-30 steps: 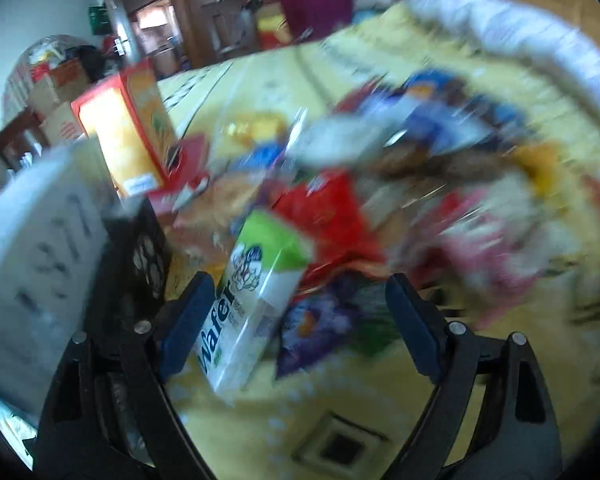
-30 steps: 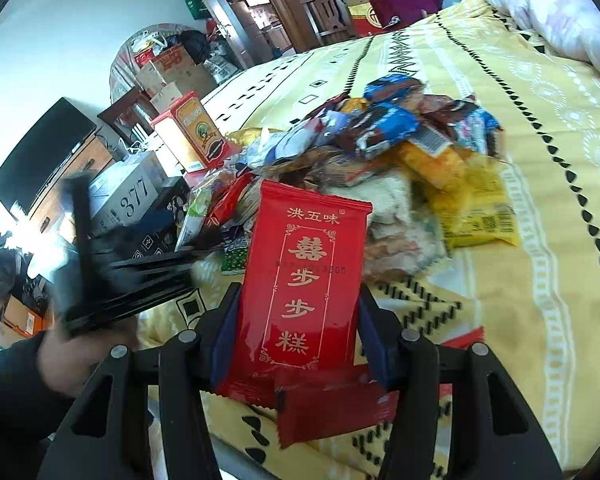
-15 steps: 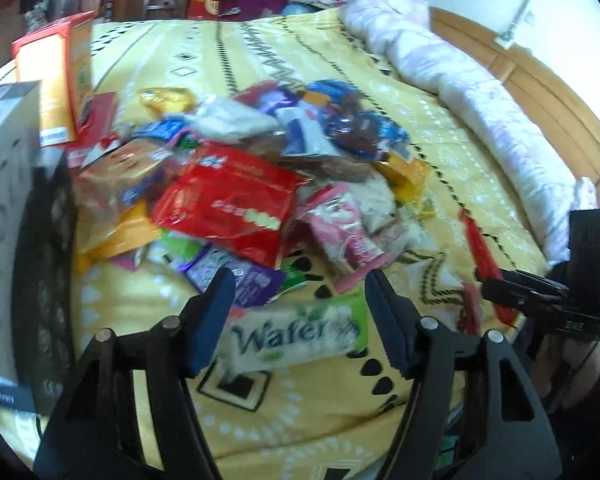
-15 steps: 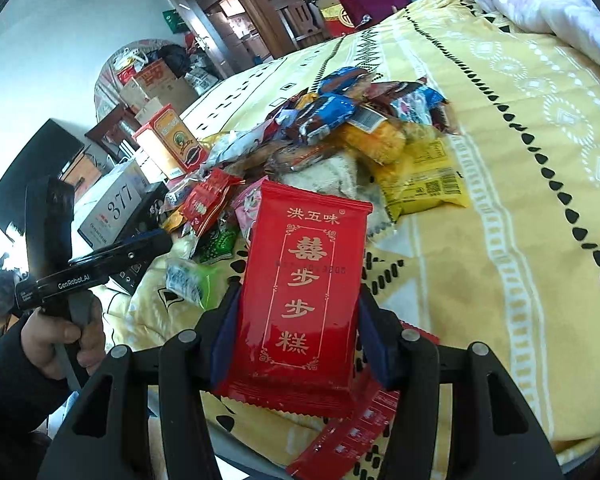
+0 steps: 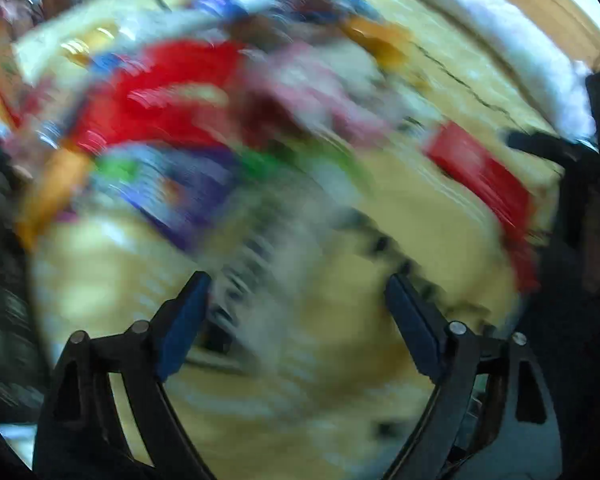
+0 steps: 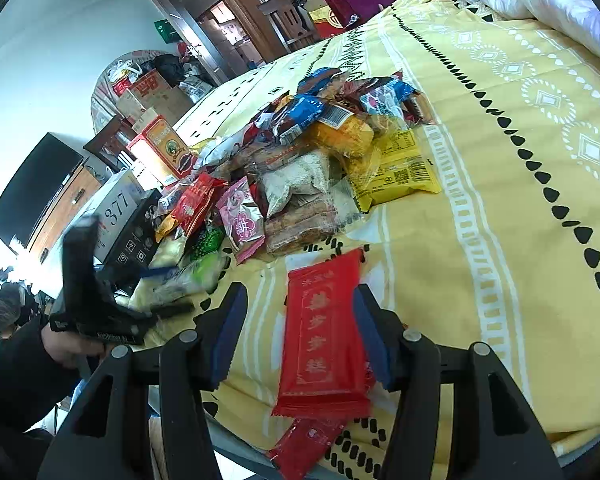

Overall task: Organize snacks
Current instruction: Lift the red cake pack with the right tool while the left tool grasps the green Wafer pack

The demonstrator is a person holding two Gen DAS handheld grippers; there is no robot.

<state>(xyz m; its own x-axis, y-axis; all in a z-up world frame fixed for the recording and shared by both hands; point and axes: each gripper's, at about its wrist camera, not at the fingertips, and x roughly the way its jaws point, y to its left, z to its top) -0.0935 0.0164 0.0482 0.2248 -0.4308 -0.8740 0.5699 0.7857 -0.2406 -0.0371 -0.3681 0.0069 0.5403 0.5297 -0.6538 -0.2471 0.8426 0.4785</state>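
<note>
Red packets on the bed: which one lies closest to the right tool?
The flat red packet with gold characters, lying between the right tool's fingers, apart from the pile. The smaller red packet sits in the heap.

The bed (image 6: pixel 500 208) wears a yellow cover printed with white diamond rings, white bands and rows of black teardrops. Between the right tongs (image 6: pixel 298 334), black with blue pads, lies a red packet (image 6: pixel 324 340) with gold characters and a gold frame. Just beyond them the snack pile (image 6: pixel 312 160) mixes blue, orange, pink, green and red wrappers, with one bright yellow pack (image 6: pixel 400 172) at its right edge. Left of the tongs stands a red and orange box (image 6: pixel 162 152), nearer it a white box (image 6: pixel 116 204) with dark numerals.
</note>
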